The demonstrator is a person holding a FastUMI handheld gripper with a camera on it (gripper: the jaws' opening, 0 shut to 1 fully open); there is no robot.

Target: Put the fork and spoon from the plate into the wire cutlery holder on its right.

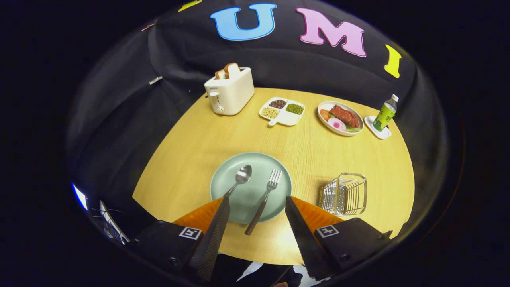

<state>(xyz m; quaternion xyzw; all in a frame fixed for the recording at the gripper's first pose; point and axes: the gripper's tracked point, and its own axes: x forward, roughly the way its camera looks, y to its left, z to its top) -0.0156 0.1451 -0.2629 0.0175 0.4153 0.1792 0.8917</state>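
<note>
While the gripper (pixel 257 203) gapes empty, fork (pixel 264 199) between its fingers, spoon (pixel 239 179) alongside, both on plate (pixel 223 175)

spoon (pixel 238 180) handle's lower end hidden behind the spread tool's (pixel 257 203) finger, bottle's label too small to tell

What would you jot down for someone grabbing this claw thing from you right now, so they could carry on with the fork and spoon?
Claw: open, holding nothing, hovering above the near rim of the plate.
Fork: lying on the plate between the claw's fingers, handle sticking out over the near rim.
Spoon: on the plate beside the fork, its handle running under the left finger.
Wire cutlery holder: on the table right of the plate, nothing in it.
Done: nothing yet.
Left: pick up both pieces and drop them into the holder.
</note>
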